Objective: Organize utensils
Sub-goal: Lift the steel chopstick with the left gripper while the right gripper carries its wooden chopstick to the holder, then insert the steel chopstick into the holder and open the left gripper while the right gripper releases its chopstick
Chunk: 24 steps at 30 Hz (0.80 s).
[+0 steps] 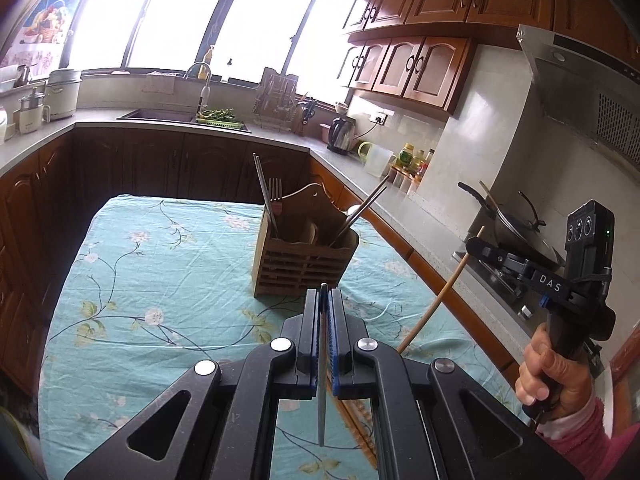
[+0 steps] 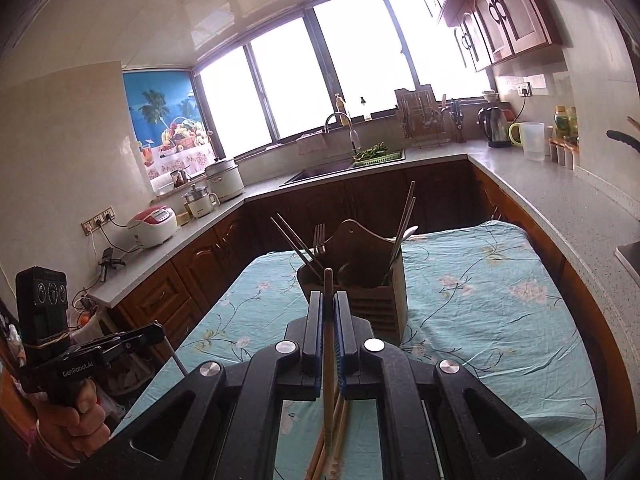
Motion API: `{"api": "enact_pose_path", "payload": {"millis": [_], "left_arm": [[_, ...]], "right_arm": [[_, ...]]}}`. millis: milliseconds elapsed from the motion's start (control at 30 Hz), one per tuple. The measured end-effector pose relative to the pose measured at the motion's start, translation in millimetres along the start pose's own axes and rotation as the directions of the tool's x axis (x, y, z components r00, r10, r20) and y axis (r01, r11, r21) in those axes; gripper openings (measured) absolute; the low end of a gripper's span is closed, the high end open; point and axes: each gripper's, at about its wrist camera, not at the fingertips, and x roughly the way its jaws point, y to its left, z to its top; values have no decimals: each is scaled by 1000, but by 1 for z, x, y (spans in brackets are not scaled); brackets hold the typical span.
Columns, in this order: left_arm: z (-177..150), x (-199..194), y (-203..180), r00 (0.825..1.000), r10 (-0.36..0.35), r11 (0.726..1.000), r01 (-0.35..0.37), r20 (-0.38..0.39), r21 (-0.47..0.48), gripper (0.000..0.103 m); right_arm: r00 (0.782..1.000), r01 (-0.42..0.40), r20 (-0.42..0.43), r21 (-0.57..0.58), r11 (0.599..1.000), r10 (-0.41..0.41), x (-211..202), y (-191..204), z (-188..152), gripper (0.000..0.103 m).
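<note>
While the left fingers [image 1: 324,300] pinch a thin metal utensil [image 1: 322,408] edge-on, too slim to name, the right fingers [image 2: 329,304] clamp wooden chopsticks [image 2: 329,364], both poised above the cloth-covered surface [image 1: 160,264]. Step in hand looks like carrying to the slatted wooden holder [image 1: 304,256], which stands mid-surface with fork [image 1: 274,194] and metal chopsticks already inside. Next move calls for tipping each piece upright over an open compartment.
</note>
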Motion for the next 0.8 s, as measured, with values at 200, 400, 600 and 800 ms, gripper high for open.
{"api": "enact_pose_path", "payload": {"millis": [200, 400, 600, 800], "left_arm": [[8, 0, 3, 1000, 3, 1000, -3, 28, 1, 2], [19, 0, 6, 998, 10, 1000, -10, 68, 8, 2], [37, 0, 11, 992, 15, 1000, -17, 123, 18, 2], [61, 11, 21, 983, 3, 1000, -1, 182, -9, 2]], "right_arm": [[1000, 0, 23, -3, 1000, 0, 1, 0, 7, 5], [999, 1, 45, -8, 1000, -1, 4, 2, 17, 5], [997, 6, 75, -14, 1000, -5, 12, 3, 34, 5], [993, 21, 113, -12, 1000, -19, 24, -4, 53, 5]]}}
